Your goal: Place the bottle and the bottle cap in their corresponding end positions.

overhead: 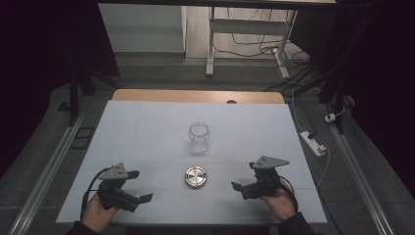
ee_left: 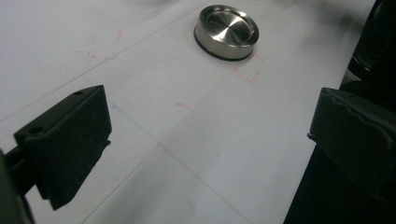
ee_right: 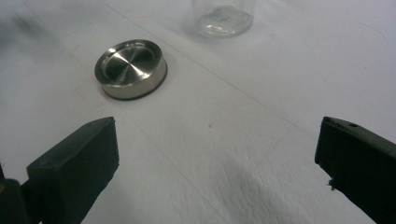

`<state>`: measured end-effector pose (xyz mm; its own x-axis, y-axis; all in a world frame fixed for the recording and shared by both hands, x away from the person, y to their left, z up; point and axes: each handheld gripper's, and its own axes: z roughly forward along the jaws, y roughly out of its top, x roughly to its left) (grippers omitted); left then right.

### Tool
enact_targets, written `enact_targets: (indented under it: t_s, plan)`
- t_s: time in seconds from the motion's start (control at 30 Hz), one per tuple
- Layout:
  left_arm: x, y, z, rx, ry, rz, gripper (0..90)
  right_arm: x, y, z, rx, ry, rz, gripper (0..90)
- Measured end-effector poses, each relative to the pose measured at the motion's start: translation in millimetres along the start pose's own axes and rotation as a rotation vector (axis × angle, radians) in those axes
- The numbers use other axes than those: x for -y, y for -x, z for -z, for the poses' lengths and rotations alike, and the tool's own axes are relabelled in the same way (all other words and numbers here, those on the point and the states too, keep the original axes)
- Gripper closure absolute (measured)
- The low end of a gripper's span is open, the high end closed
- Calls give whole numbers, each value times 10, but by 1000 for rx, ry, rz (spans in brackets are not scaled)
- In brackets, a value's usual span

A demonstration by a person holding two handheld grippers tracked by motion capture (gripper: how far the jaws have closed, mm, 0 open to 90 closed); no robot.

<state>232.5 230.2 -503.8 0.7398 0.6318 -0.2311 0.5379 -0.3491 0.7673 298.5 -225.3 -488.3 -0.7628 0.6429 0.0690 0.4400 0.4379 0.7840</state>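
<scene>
A clear glass jar [overhead: 199, 137] stands upright without its lid at the middle of the white table [overhead: 147, 127]; its base [ee_right: 225, 18] shows at the top of the right gripper view. A round steel lid [overhead: 196, 176] lies flat in front of the jar, also seen as the lid [ee_left: 226, 31] and the lid [ee_right: 131, 68]. My left gripper [overhead: 137, 186] rests open near the front left, with nothing between its jaws. My right gripper [overhead: 244, 176] sits open at the front right, likewise holding nothing. Both point toward the lid, well apart from it.
The wooden far edge [overhead: 195, 96] of the table shows beyond the white sheet. A power strip [overhead: 313, 143] and cables lie on the floor to the right. Metal rails [overhead: 46, 176] run along both sides. Faint red marks [ee_left: 247, 74] sit by the lid.
</scene>
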Motion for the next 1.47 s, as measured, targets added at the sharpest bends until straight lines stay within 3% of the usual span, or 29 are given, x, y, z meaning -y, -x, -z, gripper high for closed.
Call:
enact_targets:
  t_s: [0.6,0.8,1.1,1.47]
  plan:
    - [306,-80,306,-85,31,65,0,347,84,397,110,-20,-53,0]
    - [395,-85,362,-115,18,82,0,464,124,516,135,-10,-102,0]
    - [536,-104,453,-156,5,119,0,576,135,621,170,-15,-146,0]
    - [613,-119,489,-183,-22,152,0,592,105,629,184,-50,-143,0]
